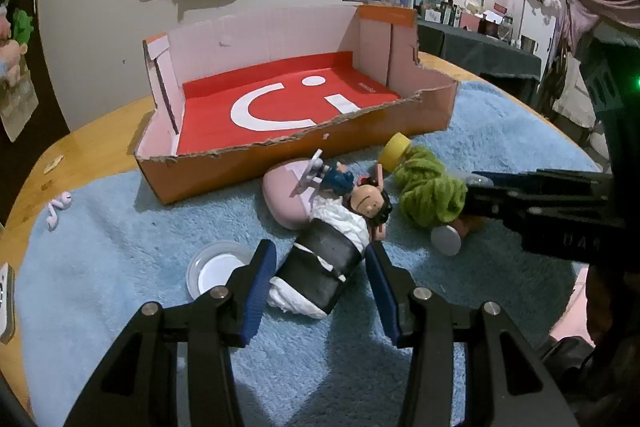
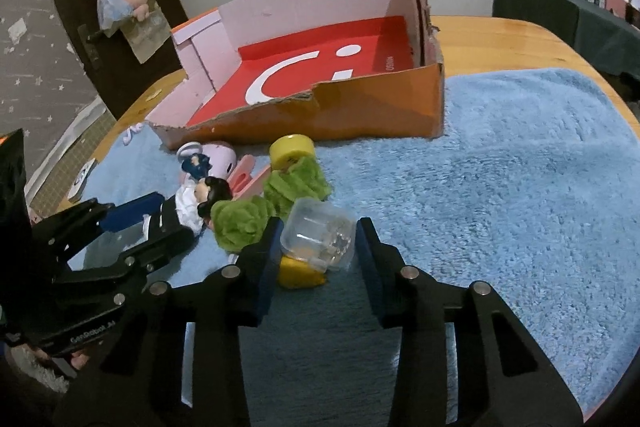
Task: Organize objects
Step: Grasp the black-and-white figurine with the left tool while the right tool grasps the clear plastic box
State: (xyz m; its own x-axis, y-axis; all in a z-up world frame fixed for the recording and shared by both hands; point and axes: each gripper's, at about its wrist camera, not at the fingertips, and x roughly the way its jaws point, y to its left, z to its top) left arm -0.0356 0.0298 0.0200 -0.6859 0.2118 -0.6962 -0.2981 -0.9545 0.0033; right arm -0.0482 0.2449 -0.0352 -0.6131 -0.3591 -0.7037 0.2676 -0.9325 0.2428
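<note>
The left tongs [image 1: 320, 279] pinch a black-and-white doll [image 1: 332, 251]; the right tongs [image 2: 318, 247] pinch a clear plastic jar [image 2: 320, 239], both mid-bench on the blue towel [image 2: 500, 167], near the cardboard box [image 1: 304, 155]. The jar's smooth wall may slip, I judge. Only the left view shows the white lid [image 1: 218, 269].
</note>
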